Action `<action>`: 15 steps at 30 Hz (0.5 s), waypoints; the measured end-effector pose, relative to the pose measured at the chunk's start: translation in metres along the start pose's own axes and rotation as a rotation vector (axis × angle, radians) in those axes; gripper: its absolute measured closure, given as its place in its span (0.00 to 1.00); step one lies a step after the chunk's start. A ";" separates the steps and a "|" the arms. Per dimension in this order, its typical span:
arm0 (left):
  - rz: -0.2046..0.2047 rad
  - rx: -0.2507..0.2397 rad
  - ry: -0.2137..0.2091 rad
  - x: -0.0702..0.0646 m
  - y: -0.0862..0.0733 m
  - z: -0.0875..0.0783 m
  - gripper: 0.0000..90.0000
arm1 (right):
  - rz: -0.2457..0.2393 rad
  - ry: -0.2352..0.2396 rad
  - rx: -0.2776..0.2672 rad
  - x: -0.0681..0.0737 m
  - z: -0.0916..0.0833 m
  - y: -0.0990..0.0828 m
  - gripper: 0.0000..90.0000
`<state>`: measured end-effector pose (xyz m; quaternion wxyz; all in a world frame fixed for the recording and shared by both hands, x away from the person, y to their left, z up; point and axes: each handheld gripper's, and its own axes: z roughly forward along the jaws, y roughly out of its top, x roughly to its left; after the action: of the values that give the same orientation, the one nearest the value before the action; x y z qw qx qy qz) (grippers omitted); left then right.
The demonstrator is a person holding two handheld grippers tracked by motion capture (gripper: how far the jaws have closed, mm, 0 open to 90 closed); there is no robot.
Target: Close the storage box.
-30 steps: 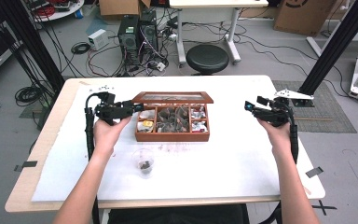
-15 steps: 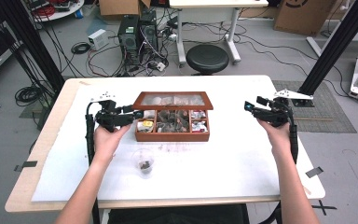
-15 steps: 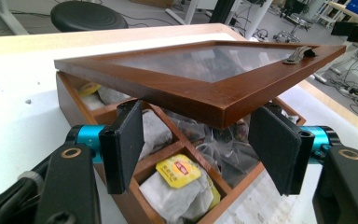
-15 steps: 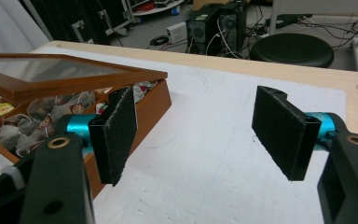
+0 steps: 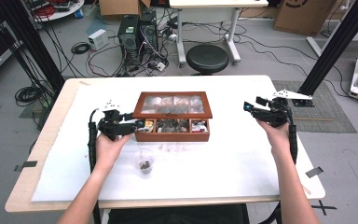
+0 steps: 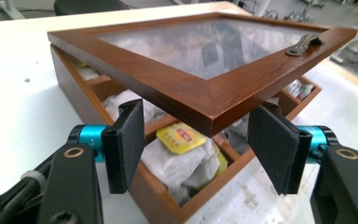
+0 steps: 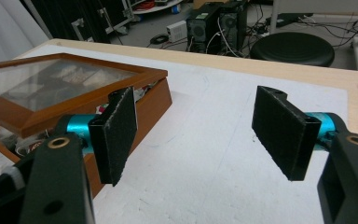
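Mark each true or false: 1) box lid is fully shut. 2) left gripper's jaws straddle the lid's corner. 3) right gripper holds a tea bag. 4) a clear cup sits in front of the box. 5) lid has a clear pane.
1) False. The lid of the wooden box is partly raised, with tea bags showing beneath it.
2) True. The left gripper has one jaw on each side of the lid's near corner; contact is unclear.
3) False. The right gripper is open with nothing between its jaws, off to the box's side.
4) True. The clear cup stands on the table nearer the person.
5) True.

Cup [image 5: 144, 164] in front of box [image 5: 172, 136]
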<state>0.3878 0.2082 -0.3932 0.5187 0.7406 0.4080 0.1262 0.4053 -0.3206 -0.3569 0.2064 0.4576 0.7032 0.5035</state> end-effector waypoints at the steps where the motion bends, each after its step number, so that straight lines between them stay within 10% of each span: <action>1: 0.009 0.005 0.005 -0.001 -0.001 0.000 0.41 | 0.001 -0.001 0.000 0.000 0.000 0.000 0.35; 15: 0.033 0.065 0.025 -0.001 -0.019 0.006 0.41 | 0.002 0.004 0.003 0.000 0.001 -0.001 0.35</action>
<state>0.3819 0.2062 -0.4119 0.4872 0.7621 0.4058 0.1307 0.4058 -0.3199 -0.3583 0.2038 0.4577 0.7040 0.5034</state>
